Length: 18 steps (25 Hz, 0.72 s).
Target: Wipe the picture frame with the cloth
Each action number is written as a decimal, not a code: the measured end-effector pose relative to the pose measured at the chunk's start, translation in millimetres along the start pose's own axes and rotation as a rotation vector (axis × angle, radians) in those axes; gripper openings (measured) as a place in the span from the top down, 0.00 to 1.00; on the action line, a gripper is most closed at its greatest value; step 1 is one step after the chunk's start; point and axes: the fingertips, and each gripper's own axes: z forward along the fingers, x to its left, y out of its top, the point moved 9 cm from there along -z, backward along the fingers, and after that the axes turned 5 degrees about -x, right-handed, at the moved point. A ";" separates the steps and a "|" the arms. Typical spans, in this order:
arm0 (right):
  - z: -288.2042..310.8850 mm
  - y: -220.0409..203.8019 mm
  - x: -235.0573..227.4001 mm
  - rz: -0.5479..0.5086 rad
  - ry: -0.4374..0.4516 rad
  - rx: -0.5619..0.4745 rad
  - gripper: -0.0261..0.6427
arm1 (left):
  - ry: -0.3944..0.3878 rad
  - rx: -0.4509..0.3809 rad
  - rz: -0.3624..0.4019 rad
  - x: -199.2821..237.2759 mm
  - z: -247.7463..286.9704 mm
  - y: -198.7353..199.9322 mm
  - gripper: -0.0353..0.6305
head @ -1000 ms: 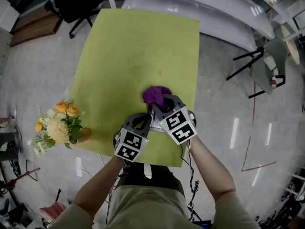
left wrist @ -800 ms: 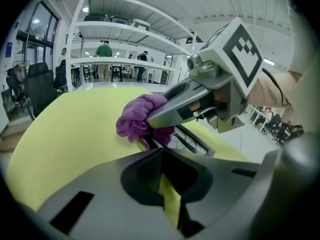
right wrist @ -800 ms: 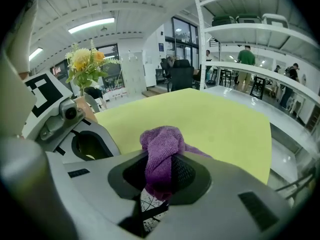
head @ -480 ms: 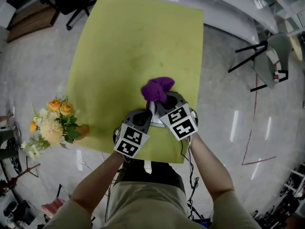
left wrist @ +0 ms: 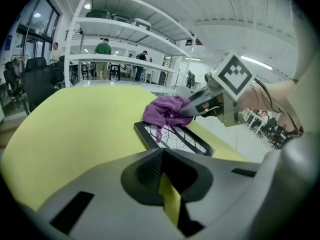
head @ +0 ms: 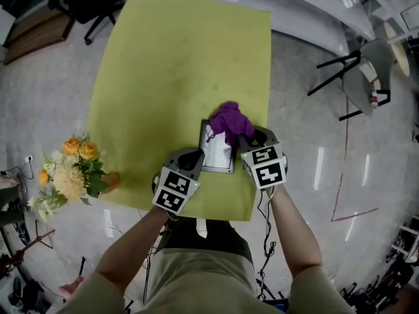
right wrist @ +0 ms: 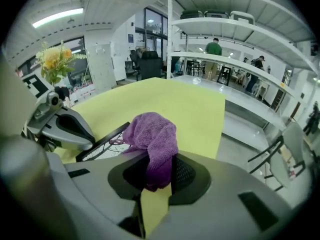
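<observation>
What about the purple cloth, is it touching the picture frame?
Touching. The left gripper view shows the cloth resting on the far corner of the picture frame, with a loose bit draped down onto its face and no gap between them.

Grey left tongs (head: 198,154) and right tongs (head: 242,138), marker cubes (head: 171,192), khaki shirt (head: 196,277)

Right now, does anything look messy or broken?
No, nothing stands out. The picture frame lies flat on the yellow table, and the purple cloth in the right gripper rests on its far end.
</observation>
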 end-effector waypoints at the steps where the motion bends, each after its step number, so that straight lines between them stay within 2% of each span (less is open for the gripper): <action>1: -5.0 2.0 -0.5 0.020 0.014 -0.020 0.84 | -0.004 0.001 -0.003 0.3 0.1 0.2 0.94; 5: -20.9 20.3 19.2 0.074 0.160 -0.110 0.84 | -0.017 -0.002 -0.012 2.0 0.7 0.0 0.94; 8: -15.6 30.5 46.2 0.072 0.314 -0.133 0.84 | -0.026 -0.007 -0.025 2.9 0.0 -0.3 0.94; 10: -5.9 31.9 60.0 0.088 0.377 -0.127 0.84 | -0.034 -0.004 -0.029 3.2 -0.1 0.7 0.94; 13: 9.6 26.4 75.6 0.054 0.388 -0.079 0.84 | -0.043 0.002 -0.018 2.9 0.9 2.3 0.94; 18: 20.9 5.7 78.8 0.109 0.364 -0.006 0.84 | -0.038 -0.004 0.025 1.3 0.6 0.7 0.94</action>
